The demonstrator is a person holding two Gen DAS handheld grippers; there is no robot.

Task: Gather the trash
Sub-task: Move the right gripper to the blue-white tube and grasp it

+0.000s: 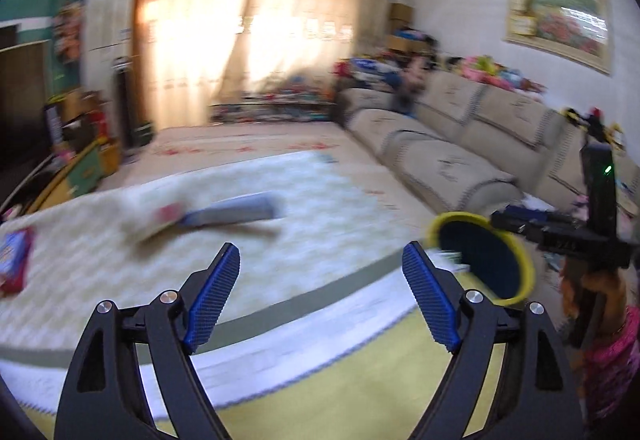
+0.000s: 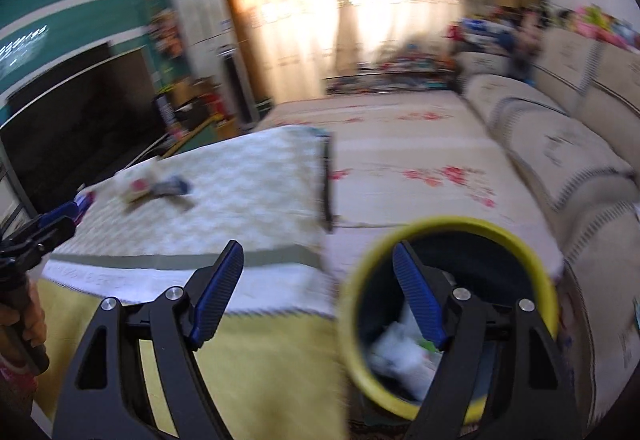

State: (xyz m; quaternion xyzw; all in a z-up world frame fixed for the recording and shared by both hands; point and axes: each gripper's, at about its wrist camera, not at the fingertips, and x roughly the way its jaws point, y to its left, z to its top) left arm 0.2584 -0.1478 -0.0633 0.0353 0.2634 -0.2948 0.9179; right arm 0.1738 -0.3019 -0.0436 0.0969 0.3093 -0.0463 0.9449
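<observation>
A yellow-rimmed dark bin (image 2: 452, 312) stands on the floor beside the table, with white crumpled trash (image 2: 404, 356) inside. It also shows in the left wrist view (image 1: 484, 256). My right gripper (image 2: 318, 296) is open and empty, its right finger over the bin's mouth. My left gripper (image 1: 320, 300) is open and empty above the table's near edge. On the table lie a blurred blue and white wrapper (image 1: 212, 216) and a red packet (image 1: 14, 264) at the far left. The wrapper also shows in the right wrist view (image 2: 156, 188).
The table has a white patterned cloth (image 1: 280, 192) over yellow. A beige sofa (image 1: 460, 144) runs along the right. A TV (image 2: 76, 116) stands at the left. A floral rug (image 2: 408, 168) covers the floor beyond. The other gripper shows at the right (image 1: 580, 232).
</observation>
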